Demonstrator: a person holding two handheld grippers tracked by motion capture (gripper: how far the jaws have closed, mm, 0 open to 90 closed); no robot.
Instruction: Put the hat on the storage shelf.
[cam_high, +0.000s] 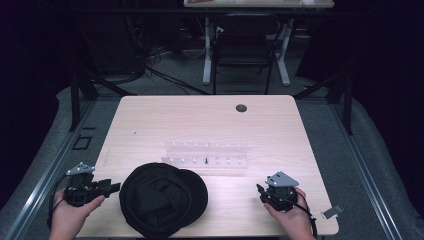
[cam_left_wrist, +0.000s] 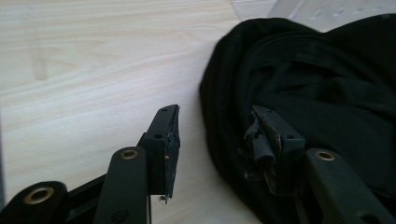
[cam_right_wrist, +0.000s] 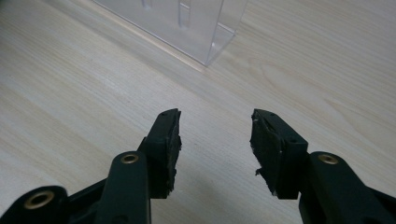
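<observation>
black cloth (cam_high: 162, 199) — near edge cut off by frame bottom | clear rack (cam_high: 206, 158) — contents too small to tell

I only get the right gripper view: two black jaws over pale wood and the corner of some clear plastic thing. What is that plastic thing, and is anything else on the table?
Observer: It is a long clear plastic rack with rows of small pegs, lying across the middle of the table.
Operator: Anything else nearby?
Observer: Yes, a black cloth hat lies at the near edge, in front of the rack.
Operator: Where is the other gripper?
Observer: The left gripper points at the hat from its left; its jaws stand apart, one over bare wood, one over the black fabric, gripping nothing.
Operator: And mine?
Observer: The right gripper is open with nothing between its jaws, to the right of the hat.
</observation>
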